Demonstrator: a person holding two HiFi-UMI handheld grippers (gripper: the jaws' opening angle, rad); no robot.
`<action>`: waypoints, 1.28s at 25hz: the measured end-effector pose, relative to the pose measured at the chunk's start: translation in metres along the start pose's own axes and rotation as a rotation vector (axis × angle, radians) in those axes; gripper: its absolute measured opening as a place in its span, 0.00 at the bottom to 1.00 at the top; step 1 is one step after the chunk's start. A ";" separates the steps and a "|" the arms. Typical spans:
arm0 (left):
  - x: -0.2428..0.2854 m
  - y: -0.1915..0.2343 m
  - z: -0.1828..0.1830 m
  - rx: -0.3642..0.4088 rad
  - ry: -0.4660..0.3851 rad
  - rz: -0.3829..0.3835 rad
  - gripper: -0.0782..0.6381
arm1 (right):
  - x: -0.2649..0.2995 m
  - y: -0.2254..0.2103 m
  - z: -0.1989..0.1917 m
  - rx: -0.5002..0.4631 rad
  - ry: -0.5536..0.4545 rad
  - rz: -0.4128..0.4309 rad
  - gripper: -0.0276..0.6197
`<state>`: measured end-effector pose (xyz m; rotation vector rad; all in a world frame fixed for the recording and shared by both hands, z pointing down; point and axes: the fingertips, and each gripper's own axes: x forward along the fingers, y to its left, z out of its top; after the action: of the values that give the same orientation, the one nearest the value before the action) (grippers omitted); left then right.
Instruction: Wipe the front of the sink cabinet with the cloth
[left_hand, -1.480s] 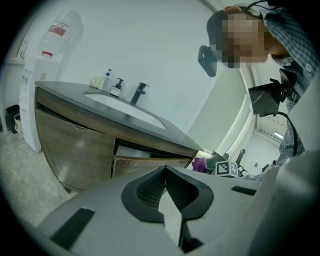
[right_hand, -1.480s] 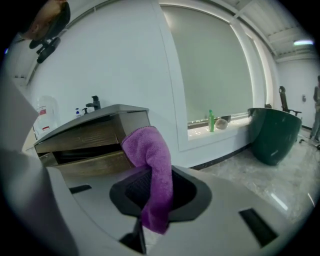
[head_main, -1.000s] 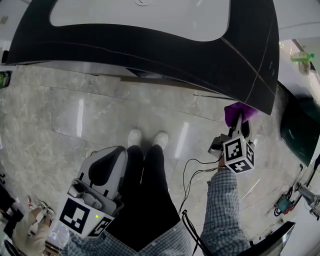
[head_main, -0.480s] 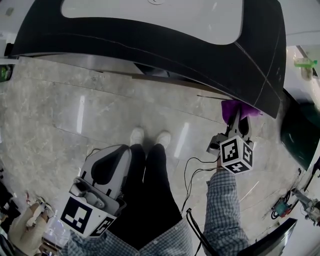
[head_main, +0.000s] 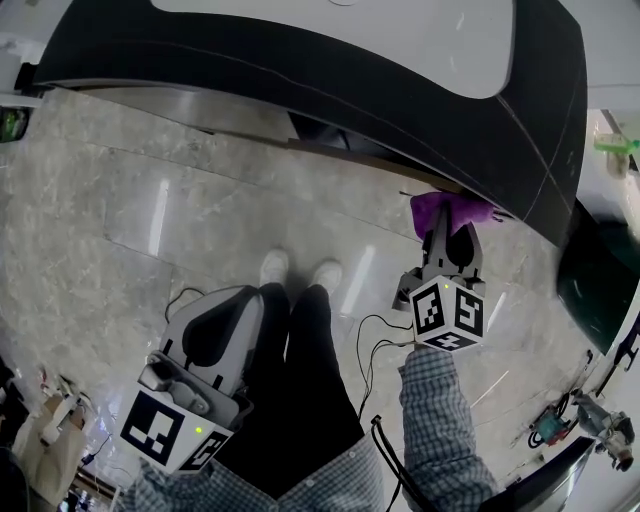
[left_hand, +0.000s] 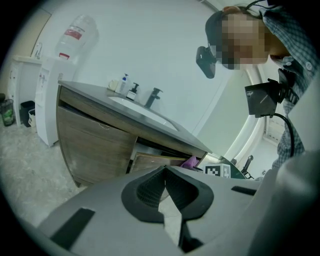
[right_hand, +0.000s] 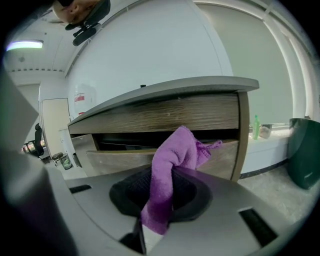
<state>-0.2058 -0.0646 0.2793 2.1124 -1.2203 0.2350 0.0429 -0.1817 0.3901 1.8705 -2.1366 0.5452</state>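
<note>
A purple cloth (right_hand: 172, 162) is pinched in my right gripper (right_hand: 167, 192), which is shut on it. The cloth (head_main: 452, 211) is held up close to the wood-grain front of the sink cabinet (right_hand: 165, 117), just under the dark countertop (head_main: 420, 95), near the cabinet's right end. A lower drawer front (right_hand: 120, 160) stands slightly out below a dark gap. My left gripper (head_main: 205, 345) hangs low beside the person's legs, far from the cabinet, its jaws closed together on nothing (left_hand: 165, 192). The cabinet (left_hand: 95, 142) also shows in the left gripper view.
The person's legs and white shoes (head_main: 295, 275) stand on the marble floor (head_main: 130, 230). A dark green bin (right_hand: 302, 152) sits right of the cabinet. A water dispenser (left_hand: 55, 95) stands at its left. Soap bottles (left_hand: 127, 87) and a tap (left_hand: 152, 95) are on the counter. Cables (head_main: 385, 345) trail on the floor.
My right gripper has carried the cloth leftward along the cabinet front and turned a little. The left gripper has stayed where it was.
</note>
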 end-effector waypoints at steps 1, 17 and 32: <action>-0.001 0.002 0.000 -0.003 -0.005 0.004 0.12 | 0.001 0.007 0.000 -0.009 0.003 0.016 0.16; -0.022 0.030 0.000 -0.056 -0.044 0.064 0.12 | 0.021 0.129 -0.006 -0.166 0.052 0.245 0.16; -0.038 0.059 0.000 -0.067 -0.058 0.128 0.12 | 0.041 0.234 -0.021 -0.297 0.077 0.487 0.16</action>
<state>-0.2750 -0.0582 0.2892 1.9987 -1.3802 0.1881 -0.1958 -0.1846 0.3995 1.1587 -2.4640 0.3540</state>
